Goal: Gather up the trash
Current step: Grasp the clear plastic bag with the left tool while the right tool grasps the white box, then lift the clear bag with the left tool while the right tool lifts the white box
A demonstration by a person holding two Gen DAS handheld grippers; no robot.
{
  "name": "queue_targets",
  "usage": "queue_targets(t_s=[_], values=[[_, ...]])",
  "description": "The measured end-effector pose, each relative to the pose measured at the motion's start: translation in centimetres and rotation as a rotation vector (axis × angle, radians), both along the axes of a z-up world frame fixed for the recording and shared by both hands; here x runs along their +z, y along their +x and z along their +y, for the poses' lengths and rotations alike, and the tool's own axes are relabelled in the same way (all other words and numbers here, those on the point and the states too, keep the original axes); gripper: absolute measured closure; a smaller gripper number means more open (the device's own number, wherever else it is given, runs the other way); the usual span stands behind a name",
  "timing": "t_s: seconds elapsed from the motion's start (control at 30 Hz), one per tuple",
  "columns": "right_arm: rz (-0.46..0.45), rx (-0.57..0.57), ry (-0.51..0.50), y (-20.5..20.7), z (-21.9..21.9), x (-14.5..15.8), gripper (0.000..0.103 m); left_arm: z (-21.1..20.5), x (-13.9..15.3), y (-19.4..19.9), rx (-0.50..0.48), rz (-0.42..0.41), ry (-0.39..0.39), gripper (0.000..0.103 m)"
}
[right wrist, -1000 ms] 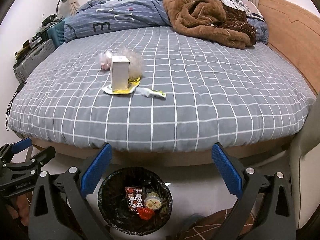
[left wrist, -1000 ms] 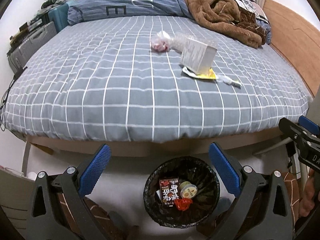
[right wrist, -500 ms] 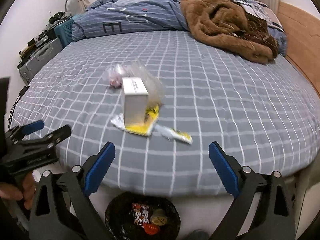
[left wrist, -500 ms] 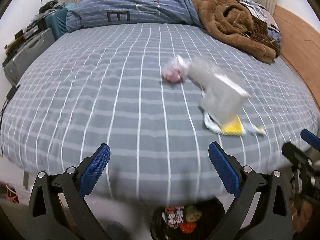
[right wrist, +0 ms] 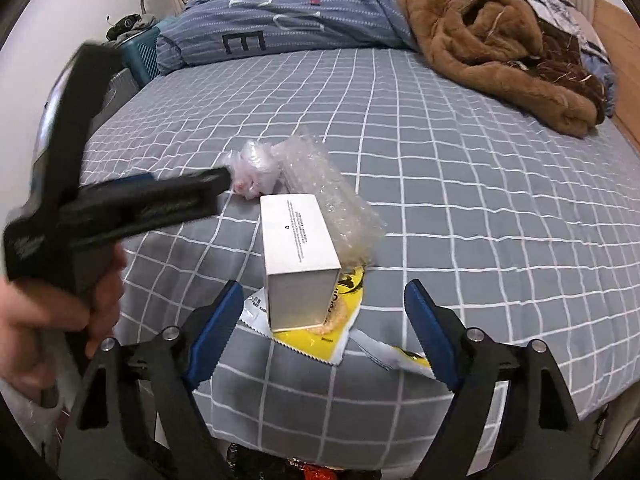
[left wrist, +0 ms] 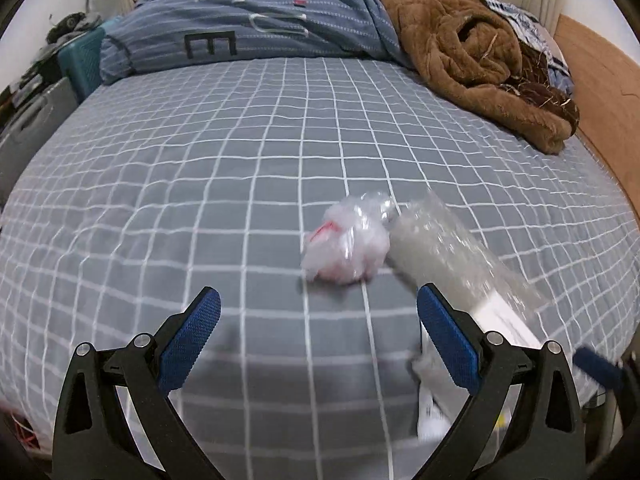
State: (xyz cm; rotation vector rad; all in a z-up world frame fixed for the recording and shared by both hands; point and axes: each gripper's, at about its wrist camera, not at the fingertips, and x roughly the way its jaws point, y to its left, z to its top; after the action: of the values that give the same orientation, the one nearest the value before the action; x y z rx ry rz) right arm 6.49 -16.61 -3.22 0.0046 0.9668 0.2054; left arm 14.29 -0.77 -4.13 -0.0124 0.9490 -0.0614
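Grey checked bed [right wrist: 460, 184], trash clustered near its front edge.
My right gripper [right wrist: 324, 320] has been narrowing its jaws, which stand apart around the white box [right wrist: 298, 252] without touching it; it lies on a yellow wrapper [right wrist: 340, 320], bubble wrap [right wrist: 332, 184] behind it. My left gripper [left wrist: 318, 340] gapes empty, near the crumpled plastic bag [left wrist: 346, 250].

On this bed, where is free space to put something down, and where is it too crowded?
Free: the wide checked sheet between the trash pile and the brown blanket, and the sheet left of the crumpled plastic bag, up to the blue duvet. Crowded: the near edge, where the white box, bubble wrap and yellow wrapper lie together.
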Motion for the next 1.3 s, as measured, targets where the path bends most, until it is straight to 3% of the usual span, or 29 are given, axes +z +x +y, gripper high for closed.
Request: queue_targets(t_s=[0.2, 0.37, 0.47, 0.57, 0.7, 0.97, 1.0, 1.3], values=[[0.033, 0.020, 0.036, 1.1, 0.5, -1.4, 0.032, -0.9, -1.8, 3.4, -0.010, 0.005, 0.009, 0.010], [0.052, 0.032, 0.076, 1.9, 0.6, -2.1, 0.043, -1.2, -2.7, 4.9, -0.024, 0.016, 0.023, 0.020], [0.064, 0.039, 0.091, 2.2, 0.8, -2.4, 0.050, -1.1, -3.0, 5.3, -0.031, 0.019, -0.012, 0.027], [0.068, 0.054, 0.084, 2.3, 1.1, -2.4, 0.061, -1.5, -3.3, 5.7, -0.065, 0.046, -0.030, 0.042], [0.063, 0.057, 0.085, 2.2, 1.3, -2.3, 0.062, -2.1, -3.7, 5.9, -0.068, 0.088, -0.009, 0.046], [0.055, 0.049, 0.088, 1.8, 1.4, -2.0, 0.063, -1.8, -2.6, 4.8, -0.052, 0.079, -0.015, 0.060], [0.054, 0.049, 0.087, 1.7, 1.4, -1.9, 0.063, -1.7, -2.4, 4.5, -0.052, 0.076, -0.015, 0.069], [0.033, 0.038, 0.093, 0.6, 0.9, -1.0, 0.065, -1.4, -1.4, 2.6, -0.036, 0.067, 0.006, 0.070]])
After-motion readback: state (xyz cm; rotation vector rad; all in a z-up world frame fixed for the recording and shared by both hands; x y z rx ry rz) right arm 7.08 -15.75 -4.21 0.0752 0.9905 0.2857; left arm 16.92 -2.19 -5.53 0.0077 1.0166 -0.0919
